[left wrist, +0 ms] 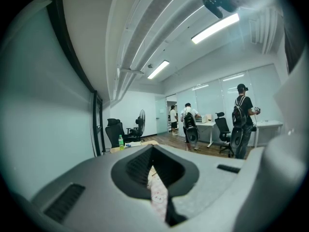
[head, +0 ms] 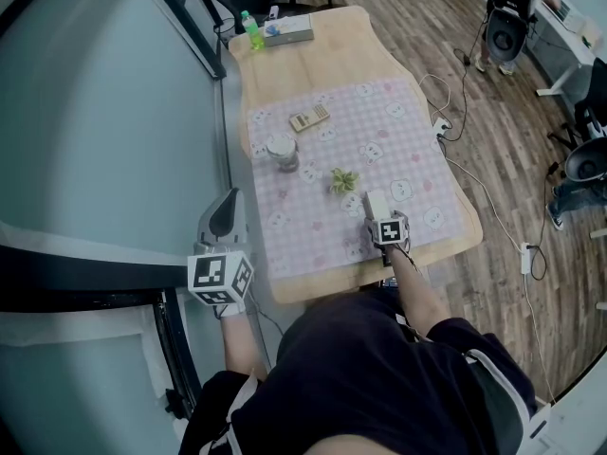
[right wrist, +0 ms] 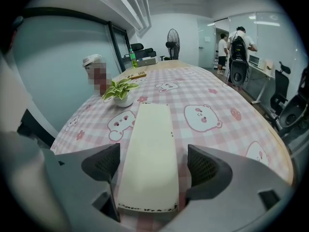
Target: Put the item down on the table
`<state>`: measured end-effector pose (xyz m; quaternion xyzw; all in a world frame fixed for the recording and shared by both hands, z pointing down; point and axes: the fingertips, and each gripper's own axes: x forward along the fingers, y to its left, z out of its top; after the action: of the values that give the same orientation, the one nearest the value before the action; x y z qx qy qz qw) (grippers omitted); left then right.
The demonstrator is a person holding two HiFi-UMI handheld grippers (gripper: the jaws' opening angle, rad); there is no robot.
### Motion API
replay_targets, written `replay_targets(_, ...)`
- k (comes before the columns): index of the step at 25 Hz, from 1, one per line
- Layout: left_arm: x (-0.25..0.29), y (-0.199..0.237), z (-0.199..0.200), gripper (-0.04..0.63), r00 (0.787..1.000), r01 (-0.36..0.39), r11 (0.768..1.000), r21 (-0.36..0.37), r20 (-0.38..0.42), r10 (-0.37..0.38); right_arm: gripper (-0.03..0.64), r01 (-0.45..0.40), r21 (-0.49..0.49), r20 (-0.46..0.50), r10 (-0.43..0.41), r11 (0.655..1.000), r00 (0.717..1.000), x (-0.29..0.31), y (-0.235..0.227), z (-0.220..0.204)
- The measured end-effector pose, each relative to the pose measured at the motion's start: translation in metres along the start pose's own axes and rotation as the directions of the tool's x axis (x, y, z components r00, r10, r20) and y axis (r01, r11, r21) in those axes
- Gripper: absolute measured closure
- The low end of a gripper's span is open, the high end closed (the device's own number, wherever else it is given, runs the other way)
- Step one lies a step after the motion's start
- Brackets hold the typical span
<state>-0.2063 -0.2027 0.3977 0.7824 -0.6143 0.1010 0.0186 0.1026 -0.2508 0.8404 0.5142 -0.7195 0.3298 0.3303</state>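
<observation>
A long cream box [right wrist: 148,153] lies flat on the pink checked tablecloth [right wrist: 212,100], near the table's front edge [head: 377,204]. My right gripper [right wrist: 152,166] stands open around its near end. Both pads [right wrist: 104,163] are clear of the box's sides, with a gap on each side. In the head view the right gripper [head: 377,218] points down at the box. My left gripper [head: 225,207] hovers off the table's left edge beside the grey wall. In the left gripper view its jaws [left wrist: 157,178] are closed together with nothing between them.
A small potted plant [head: 343,180] stands just beyond the box, and a lidded cup [head: 282,152] left of it. Farther back lie a tan calculator-like item [head: 309,118], a green bottle [head: 252,30] and a flat box [head: 289,31]. People and office chairs are at the right.
</observation>
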Motion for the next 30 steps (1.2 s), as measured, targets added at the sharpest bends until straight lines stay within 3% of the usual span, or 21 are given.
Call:
replay_targets(8, 0.002, -0.002, 0.001, 0.6, 1.0, 0.005, 1.0, -0.001, -0.001, -0.005, 0.196, -0.043, 0.004, 0.027, 0.043, 0.999, 0.999, -0.003, 0.008, 0.008)
replay_targets(20, 0.003, -0.003, -0.001, 0.6, 1.0, 0.011, 1.0, -0.001, 0.001, -0.011, 0.206, 0.008, -0.031, 0.079, -0.005, 0.999, 0.997, -0.014, 0.003, 0.022)
replay_targets(24, 0.005, -0.003, 0.001, 0.6, 1.0, 0.014, 1.0, -0.002, 0.002, -0.014, 0.352, 0.043, -0.053, 0.151, -0.035, 0.998, 0.988, -0.026, 0.002, 0.043)
replay_targets(27, 0.004, -0.003, 0.001, 0.6, 1.0, 0.016, 1.0, -0.005, 0.003, -0.016, 0.554, 0.074, -0.074, 0.21, -0.057, 0.995, 0.976, -0.042, 0.003, 0.06)
replay_targets(30, 0.004, -0.003, 0.0, 0.6, 1.0, 0.019, 1.0, -0.006, 0.005, -0.019, 0.594, 0.071, -0.06, 0.243, -0.054, 0.996, 0.968, -0.046, 0.003, 0.067)
